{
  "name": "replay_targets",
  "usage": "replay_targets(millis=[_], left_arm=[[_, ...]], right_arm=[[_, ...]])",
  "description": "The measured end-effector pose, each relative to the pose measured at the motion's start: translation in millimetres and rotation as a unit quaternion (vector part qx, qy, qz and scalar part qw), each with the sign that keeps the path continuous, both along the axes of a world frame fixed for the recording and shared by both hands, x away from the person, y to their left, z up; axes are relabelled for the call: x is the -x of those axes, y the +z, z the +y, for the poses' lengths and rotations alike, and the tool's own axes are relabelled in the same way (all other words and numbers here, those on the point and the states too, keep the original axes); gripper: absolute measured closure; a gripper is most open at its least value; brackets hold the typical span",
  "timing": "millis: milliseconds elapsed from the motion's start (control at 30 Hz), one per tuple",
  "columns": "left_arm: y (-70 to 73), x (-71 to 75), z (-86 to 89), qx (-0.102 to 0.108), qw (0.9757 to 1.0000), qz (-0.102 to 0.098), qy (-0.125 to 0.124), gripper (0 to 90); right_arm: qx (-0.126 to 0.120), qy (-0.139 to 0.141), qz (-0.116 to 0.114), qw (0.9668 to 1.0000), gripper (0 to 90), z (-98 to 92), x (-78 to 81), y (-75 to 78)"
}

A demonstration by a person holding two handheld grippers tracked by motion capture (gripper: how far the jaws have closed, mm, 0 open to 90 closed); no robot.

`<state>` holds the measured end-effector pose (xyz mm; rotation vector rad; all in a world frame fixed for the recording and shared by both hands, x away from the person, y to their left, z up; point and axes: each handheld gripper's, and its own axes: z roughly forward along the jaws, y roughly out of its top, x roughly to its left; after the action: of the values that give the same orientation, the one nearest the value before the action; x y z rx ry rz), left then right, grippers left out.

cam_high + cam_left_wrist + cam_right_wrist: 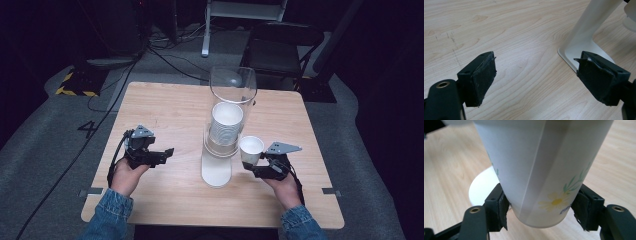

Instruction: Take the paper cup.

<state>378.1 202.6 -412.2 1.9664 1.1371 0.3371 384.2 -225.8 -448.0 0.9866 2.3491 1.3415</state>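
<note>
A clear cup dispenser tube (233,90) on a white stand (216,170) holds a stack of white paper cups (225,125) at the table's middle. My right gripper (257,165) is shut on one white paper cup (251,148) with a daisy print (556,201), held upright just right of the stand; its jaws clamp the cup's lower wall on both sides. My left gripper (162,155) is open left of the stand, low over the wood, nothing between its pads (484,77). The stand's white base (584,50) lies just ahead of its right jaw.
The wooden table (165,105) carries only the dispenser. Beyond its far edge are a black chair (280,47), cables on the grey floor (165,60) and a yellow-black striped mark (75,85). Denim sleeves come in at the near edge.
</note>
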Motion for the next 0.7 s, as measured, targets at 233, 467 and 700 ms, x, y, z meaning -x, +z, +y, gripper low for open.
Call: replay_targets(millis=[233, 467, 700], left_arm=[[-3.4, 2.1, 2.7, -0.003, 1.0000, 0.003, 0.004, 15.5], [-6.3, 5.6, 9.0, -0.001, 0.9999, 0.007, 0.016, 15.6], [-8.0, 10.7, 16.6, -0.002, 0.9996, 0.008, 0.026, 15.7]], right_arm=[[0.001, -0.086, -0.029, 0.9959, 35.8, -7.5, -10.7, 3.9], [-0.003, -0.143, -0.052, 0.9883, 35.6, -20.3, -26.0, -0.5], [-0.015, -0.196, -0.038, 0.9797, 35.3, -38.2, -44.5, -2.5]])
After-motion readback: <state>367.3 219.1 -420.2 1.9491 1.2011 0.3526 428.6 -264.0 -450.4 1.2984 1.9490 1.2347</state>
